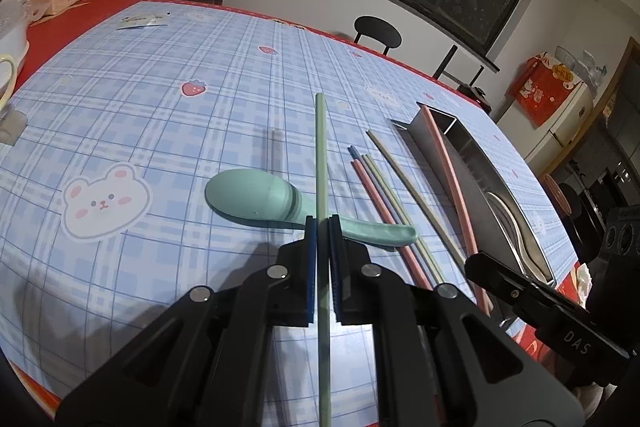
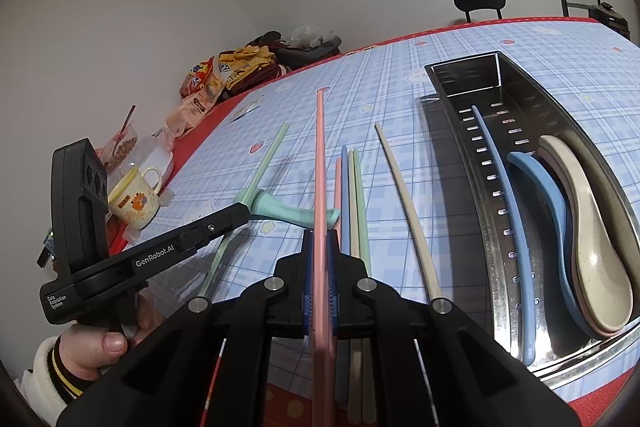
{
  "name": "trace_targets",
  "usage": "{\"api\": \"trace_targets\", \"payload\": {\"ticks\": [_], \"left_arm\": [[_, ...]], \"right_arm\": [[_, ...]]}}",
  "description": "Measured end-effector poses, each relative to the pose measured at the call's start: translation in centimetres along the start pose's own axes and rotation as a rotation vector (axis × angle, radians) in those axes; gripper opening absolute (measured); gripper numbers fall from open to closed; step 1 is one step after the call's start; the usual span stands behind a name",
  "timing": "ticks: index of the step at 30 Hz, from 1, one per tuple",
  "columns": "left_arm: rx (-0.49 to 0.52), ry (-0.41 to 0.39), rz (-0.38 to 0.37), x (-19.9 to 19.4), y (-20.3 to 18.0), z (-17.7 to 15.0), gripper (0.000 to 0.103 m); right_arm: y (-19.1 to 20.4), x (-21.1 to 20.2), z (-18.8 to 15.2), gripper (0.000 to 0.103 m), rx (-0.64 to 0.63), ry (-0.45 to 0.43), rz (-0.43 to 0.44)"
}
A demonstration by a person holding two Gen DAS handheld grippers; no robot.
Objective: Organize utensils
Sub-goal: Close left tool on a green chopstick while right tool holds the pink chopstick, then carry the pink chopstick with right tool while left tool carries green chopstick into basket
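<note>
Left gripper (image 1: 322, 223): fingers clamped on green chopstick (image 1: 320, 147), which points ahead past the fingertips, above teal spoon (image 1: 256, 201) on table (image 1: 160, 115). Right gripper (image 2: 319, 237): fingers clamped on pink chopstick (image 2: 319, 163). Steel tray (image 2: 560, 99), right of those fingers, holds blue chopstick (image 2: 505, 187) and spoons (image 2: 584, 219). Loose chopsticks (image 2: 352, 195) just beside.

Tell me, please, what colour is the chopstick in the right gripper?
Pink chopstick, clamped in the right gripper; clearest in the right wrist view.

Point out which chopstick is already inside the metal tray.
The blue chopstick lies inside the metal tray, beside the spoons. The others lie on the tablecloth or are gripped: the pink chopstick and the green chopstick.
</note>
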State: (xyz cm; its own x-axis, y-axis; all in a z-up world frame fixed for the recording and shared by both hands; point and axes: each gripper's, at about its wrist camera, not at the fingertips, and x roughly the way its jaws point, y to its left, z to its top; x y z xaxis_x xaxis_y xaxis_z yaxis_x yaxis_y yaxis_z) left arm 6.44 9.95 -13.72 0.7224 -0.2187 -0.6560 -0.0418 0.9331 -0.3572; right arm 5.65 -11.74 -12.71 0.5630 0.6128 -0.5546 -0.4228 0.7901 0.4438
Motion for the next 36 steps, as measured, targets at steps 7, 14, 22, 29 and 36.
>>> {"api": "trace_targets", "payload": {"ticks": [7,14,22,29,36], "left_arm": [[-0.025,0.002,-0.003,-0.7,0.0,0.6,0.01],[-0.019,-0.057,-0.09,-2.4,-4.6,2.3,0.01],[-0.134,0.02,-0.288,1.5,-11.2,3.1,0.01],[-0.313,0.039,-0.367,5.0,-14.1,2.5,0.01],[-0.393,0.023,-0.335,7.0,-14.0,1.6,0.01]], "right_arm": [[-1.6,-1.8,1.0,0.007,0.081,-0.032,0.056],[-5.5,-4.9,3.1,0.007,0.094,-0.094,0.0],[-10.2,-5.6,4.6,0.007,0.114,-0.092,-0.069],[-12.0,-5.8,4.8,0.007,0.12,-0.102,-0.059],[-12.8,-6.1,5.0,0.007,0.136,-0.115,-0.028]]}}
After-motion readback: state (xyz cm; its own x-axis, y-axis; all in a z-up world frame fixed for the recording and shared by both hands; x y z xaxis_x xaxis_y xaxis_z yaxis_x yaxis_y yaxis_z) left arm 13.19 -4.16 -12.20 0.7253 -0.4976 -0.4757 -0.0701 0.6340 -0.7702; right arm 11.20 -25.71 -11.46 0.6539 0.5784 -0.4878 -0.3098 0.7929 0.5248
